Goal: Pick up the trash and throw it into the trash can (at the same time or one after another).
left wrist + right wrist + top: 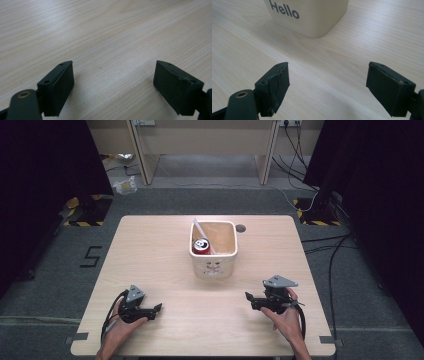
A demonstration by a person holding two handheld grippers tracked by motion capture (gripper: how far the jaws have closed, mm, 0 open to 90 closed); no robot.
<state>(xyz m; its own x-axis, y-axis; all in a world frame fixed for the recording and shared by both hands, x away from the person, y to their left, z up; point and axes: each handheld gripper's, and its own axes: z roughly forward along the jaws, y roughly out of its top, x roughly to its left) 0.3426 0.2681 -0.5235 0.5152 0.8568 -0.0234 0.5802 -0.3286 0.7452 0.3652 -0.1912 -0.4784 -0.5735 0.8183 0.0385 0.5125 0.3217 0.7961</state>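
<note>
A cream square bin stands at the middle of the wooden table. In it lie a red can and a white strip that leans on the bin's back left corner. My left gripper rests low at the near left and points right, open over bare wood. My right gripper is at the near right and points left toward the bin. It is open with nothing between its jaws. In the right gripper view the bin bears the word "Hello".
A small dark round hole sits in the tabletop just behind the bin's right corner. Wooden furniture legs and cables stand on the grey floor beyond the table. Black curtains flank both sides.
</note>
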